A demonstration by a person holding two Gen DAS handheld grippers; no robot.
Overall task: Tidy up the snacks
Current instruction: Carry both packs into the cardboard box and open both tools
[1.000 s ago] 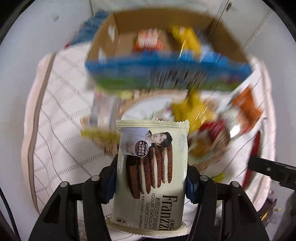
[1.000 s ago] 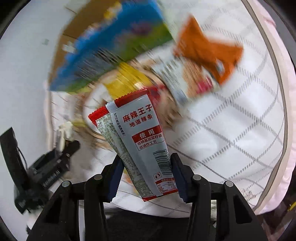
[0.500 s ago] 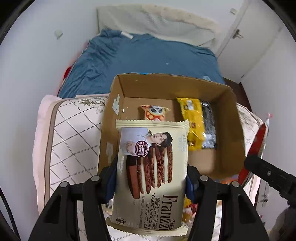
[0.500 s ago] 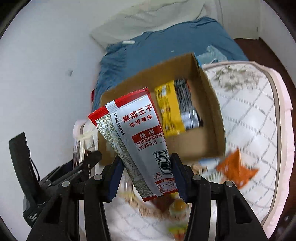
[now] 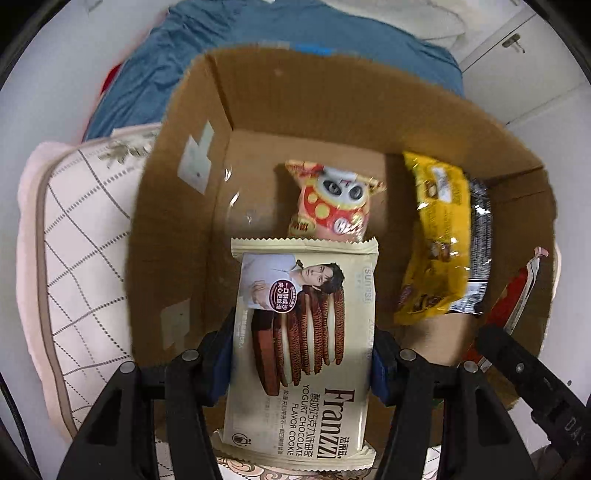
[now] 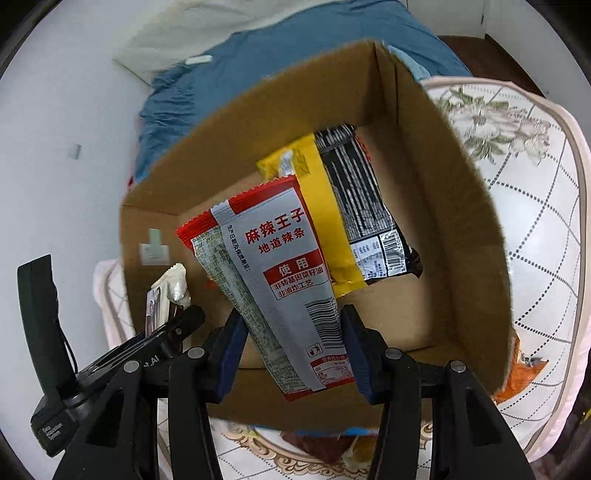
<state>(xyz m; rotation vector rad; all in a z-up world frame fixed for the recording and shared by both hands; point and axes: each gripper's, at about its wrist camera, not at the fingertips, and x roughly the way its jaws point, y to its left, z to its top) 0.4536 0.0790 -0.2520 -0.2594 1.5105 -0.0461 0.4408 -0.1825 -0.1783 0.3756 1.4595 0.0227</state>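
Observation:
My left gripper (image 5: pixel 301 354) is shut on a cream Franzzi cookie pack (image 5: pixel 301 343), held over the open cardboard box (image 5: pixel 332 99). Inside the box lie a red-and-white panda snack bag (image 5: pixel 334 203) and a yellow bag (image 5: pixel 437 243) on a black one (image 5: pixel 480 236). My right gripper (image 6: pixel 291 343) is shut on a red-and-silver spicy strip packet (image 6: pixel 273 269), also above the box (image 6: pixel 443 192), with the yellow bag (image 6: pixel 325 206) and black bag (image 6: pixel 365 206) beneath. Each view shows the other gripper at its edge: the right one (image 5: pixel 517 373), the left one (image 6: pixel 155 339).
The box stands on a white quilted cover with a grid pattern (image 5: pixel 74 229). A blue blanket (image 5: pixel 236 29) lies behind the box. An orange snack bag (image 6: pixel 521 373) lies on the cover by the box's near right corner. More wrappers (image 6: pixel 325 443) peek out under the box's front edge.
Both grippers have travelled from over the heap of snacks to above the open box, each keeping its packet. The box now fills both views.

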